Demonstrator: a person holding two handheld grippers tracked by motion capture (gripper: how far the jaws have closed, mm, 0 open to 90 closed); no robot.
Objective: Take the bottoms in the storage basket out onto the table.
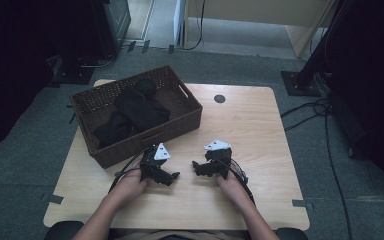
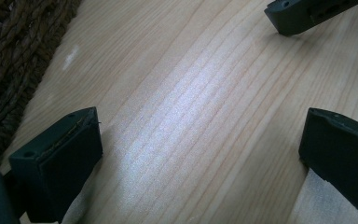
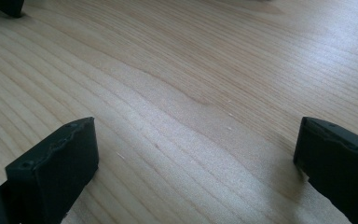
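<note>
Pale wooden worktop (image 1: 250, 125) filled mid-frame, where both tools, left tool (image 1: 172, 176) and right tool (image 1: 196, 165), rested with jaws spread, gripping nothing. Dark clothes (image 1: 132, 112) lay in the wicker basket (image 1: 180, 122) at upper left. Nothing looked begun; next probably called for reaching into it.

We look along the left gripper (image 2: 200, 154), whose two black jaws stand wide apart with nothing between them but bare wood. Under them runs the pale, grained bench (image 2: 186, 93). At the upper left edge we see the dark woven wall of a basket (image 2: 9, 56), close beside the left jaw. At the top right, a jaw of the right gripper (image 2: 307, 14) rests just above the bench.
</note>
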